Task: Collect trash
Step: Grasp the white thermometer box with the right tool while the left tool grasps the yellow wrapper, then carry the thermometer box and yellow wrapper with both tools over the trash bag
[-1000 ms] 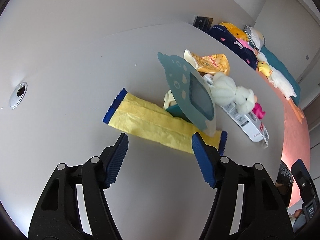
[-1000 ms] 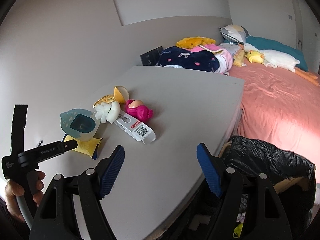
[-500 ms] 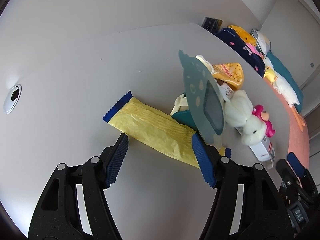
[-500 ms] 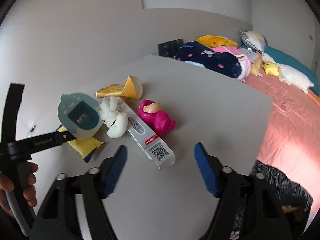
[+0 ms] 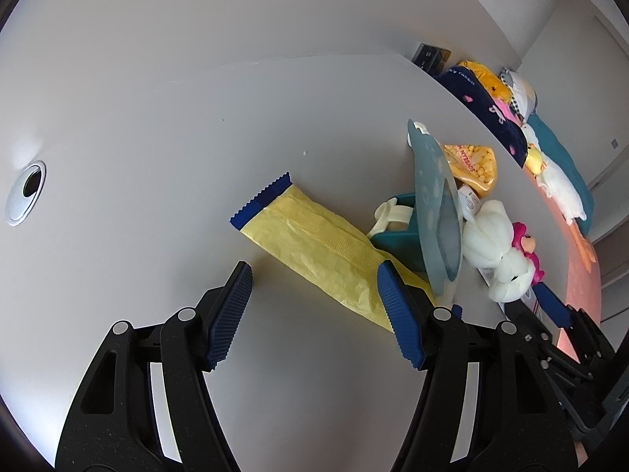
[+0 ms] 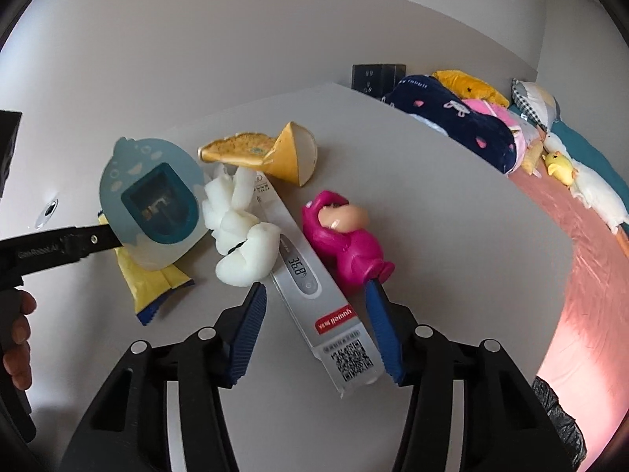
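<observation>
Over on our left, the left gripper [image 5: 312,295] hangs wide open and empty over the yellow wrapper [image 5: 314,251], whose long axis slants across the gap; one end lies under the right-hand pad. Moving right, our right gripper [image 6: 314,310] has just been closing around the thermometer box [image 6: 314,299], not yet pinching it. The box runs lengthwise between the jaws, reading "yuwell" and "36.8".

We can read "36.8" on the little screen printed on the long grey box [image 6: 310,287], and "yuwell" on its red strip. The end of the box has a square code. The navy cloth [image 5: 481,96] by the bench's far edge says "rabbit". The black arm [image 6: 55,249] has letters too blurry to read.
</observation>
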`<state>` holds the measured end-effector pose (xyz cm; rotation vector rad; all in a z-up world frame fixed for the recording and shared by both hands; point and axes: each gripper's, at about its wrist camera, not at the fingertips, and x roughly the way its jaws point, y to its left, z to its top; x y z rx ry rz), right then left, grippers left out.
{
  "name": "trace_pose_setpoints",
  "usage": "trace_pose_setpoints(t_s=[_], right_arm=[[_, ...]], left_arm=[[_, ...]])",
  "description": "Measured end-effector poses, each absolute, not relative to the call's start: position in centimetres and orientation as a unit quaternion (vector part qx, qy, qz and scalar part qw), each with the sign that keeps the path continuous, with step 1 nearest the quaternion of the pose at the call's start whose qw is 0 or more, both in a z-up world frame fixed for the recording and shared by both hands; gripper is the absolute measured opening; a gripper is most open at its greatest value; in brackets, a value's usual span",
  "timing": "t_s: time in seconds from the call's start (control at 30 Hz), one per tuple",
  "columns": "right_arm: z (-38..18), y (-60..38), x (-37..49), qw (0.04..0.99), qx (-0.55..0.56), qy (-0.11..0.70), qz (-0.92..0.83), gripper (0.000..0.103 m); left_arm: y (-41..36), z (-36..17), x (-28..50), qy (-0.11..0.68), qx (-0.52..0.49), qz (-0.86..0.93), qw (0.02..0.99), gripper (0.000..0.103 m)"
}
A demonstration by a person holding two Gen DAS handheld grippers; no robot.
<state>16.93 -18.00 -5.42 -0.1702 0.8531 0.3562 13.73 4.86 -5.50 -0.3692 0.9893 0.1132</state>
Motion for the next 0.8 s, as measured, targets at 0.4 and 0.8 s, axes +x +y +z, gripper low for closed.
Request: trace_pose_setpoints(t_s=[0.4,0.8], right_arm=[[-6.1,-16.6,16.1,0.880,-0.083,0.425,0.197,0.031],[-5.8,-17.7,15.1,0.883,-0.029,0.426,0.194,0.030]], left_arm=[[4.0,-5.4,15.4,0.481,-0.159,0.055,0.860,0.058],[3.9,-4.2,14.0,0.459,-0.146,0.045,0.875,0.015]])
